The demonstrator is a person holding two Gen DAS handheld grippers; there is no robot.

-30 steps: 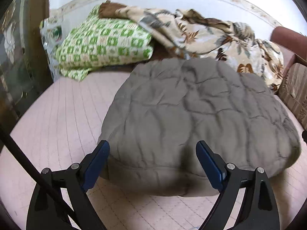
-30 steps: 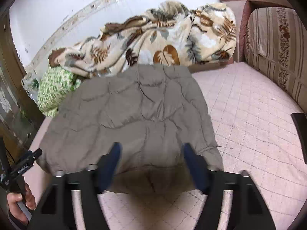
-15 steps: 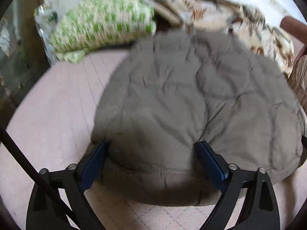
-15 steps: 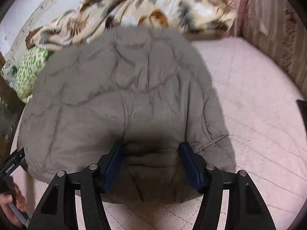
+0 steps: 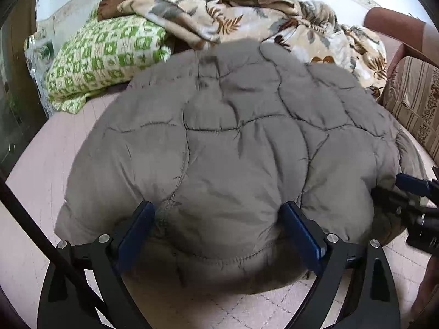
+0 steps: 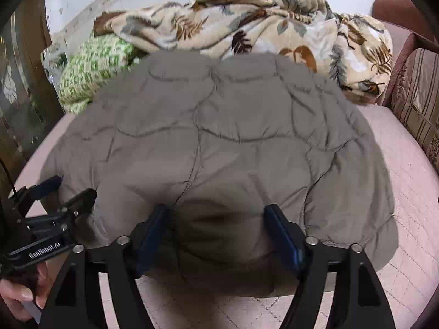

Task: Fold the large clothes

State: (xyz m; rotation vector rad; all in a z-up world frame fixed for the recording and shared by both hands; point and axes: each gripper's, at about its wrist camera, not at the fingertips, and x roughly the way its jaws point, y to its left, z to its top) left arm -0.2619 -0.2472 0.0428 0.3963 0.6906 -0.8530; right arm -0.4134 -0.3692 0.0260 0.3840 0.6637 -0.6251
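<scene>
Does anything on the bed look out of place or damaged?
Nothing looks damaged. The grey quilted garment lies bunched and puffy on the pink bedsheet, not yet flat. Behind it, a leaf-print blanket is heaped loosely beside a green patterned pillow.

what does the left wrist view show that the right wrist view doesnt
Only the left wrist view shows the right hand-held gripper from the side, at the grey quilted jacket's right edge, and a dark strap crossing the lower left.

Only the right wrist view shows the left hand-held gripper from the side, with the hand gripping its handle.

Both share the jacket lying on the pink bed cover, its near edge bulging between each camera's own blue fingers, plus the leaf-print blanket, green checked pillow and striped cushion. The right jaws are opening.
</scene>
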